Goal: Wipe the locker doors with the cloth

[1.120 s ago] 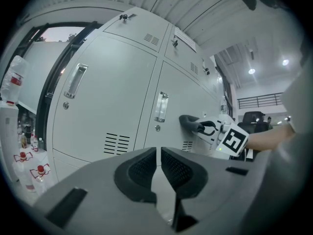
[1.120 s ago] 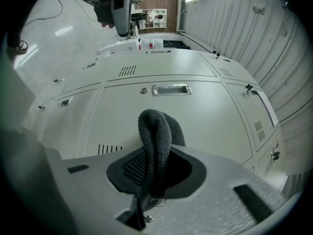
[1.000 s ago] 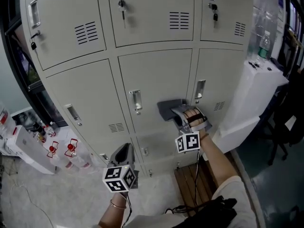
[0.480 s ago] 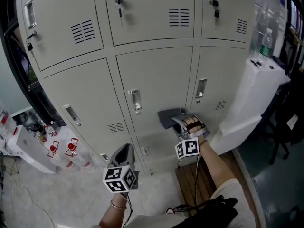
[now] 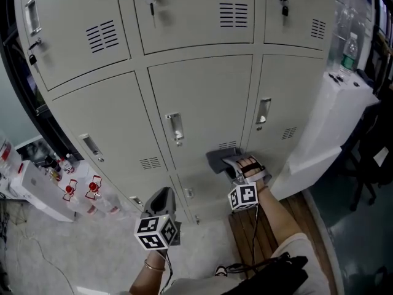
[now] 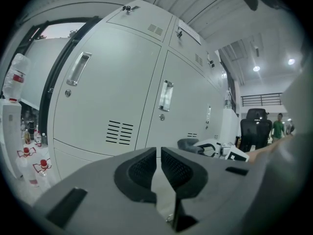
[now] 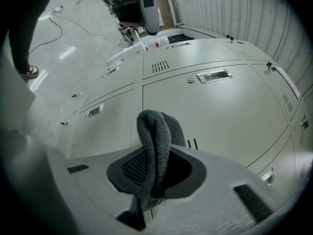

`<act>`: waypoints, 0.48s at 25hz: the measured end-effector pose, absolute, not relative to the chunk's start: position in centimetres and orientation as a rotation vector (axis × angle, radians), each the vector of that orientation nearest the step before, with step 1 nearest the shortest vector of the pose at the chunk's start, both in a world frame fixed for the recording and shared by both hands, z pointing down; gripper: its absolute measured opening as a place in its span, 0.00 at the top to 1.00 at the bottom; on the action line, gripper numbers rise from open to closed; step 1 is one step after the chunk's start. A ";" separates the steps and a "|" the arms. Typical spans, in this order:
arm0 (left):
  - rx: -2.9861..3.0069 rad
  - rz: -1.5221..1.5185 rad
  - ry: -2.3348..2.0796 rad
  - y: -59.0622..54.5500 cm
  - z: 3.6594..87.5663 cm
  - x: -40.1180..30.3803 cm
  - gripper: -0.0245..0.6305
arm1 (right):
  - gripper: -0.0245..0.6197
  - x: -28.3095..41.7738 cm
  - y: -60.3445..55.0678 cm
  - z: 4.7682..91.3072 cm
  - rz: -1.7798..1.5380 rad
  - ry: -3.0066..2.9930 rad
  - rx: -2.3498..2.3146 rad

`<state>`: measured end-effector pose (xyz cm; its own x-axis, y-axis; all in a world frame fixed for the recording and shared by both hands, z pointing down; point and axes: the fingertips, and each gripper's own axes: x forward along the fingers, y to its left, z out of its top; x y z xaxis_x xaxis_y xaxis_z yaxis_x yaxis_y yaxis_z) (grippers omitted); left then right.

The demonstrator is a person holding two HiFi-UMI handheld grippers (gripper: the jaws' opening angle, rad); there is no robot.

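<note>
At the lower edge of the middle locker door [image 5: 202, 103], the right gripper [image 5: 236, 165] is clamped on the folded grey cloth [image 5: 218, 159], which appears to meet the metal. It is best kept flat, with overlapping strokes. The left gripper [image 5: 161, 200] hangs idle, jaws together.

The head view looks steeply down at pale grey metal locker doors [image 5: 202, 103]; both gripper views share them, closer.

Nothing I can read: locker doors [image 5: 202, 103] ahead of my jaws, bottle labels [image 5: 93, 188] to their left, too small.
</note>
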<state>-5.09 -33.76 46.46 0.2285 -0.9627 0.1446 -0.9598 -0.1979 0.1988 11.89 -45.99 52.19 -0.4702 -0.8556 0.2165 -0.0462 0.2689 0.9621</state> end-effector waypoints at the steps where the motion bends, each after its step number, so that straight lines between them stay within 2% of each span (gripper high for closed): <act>1: 2.254 -0.015 -1.811 -33.8 46.6 -5.1 0.92 | 0.86 11.8 -46.0 52.6 -1.281 -1.751 0.820; 12: 2.235 -0.007 -1.808 -34.2 47.3 -5.7 0.92 | 0.86 11.7 -45.9 56.2 -1.251 -1.705 0.710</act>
<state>-5.69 -34.18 47.30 0.2225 -0.9613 0.1624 -0.9601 -0.1871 0.2079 11.67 -45.88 56.18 -0.4497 -0.8354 0.3160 0.0506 0.3294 0.9428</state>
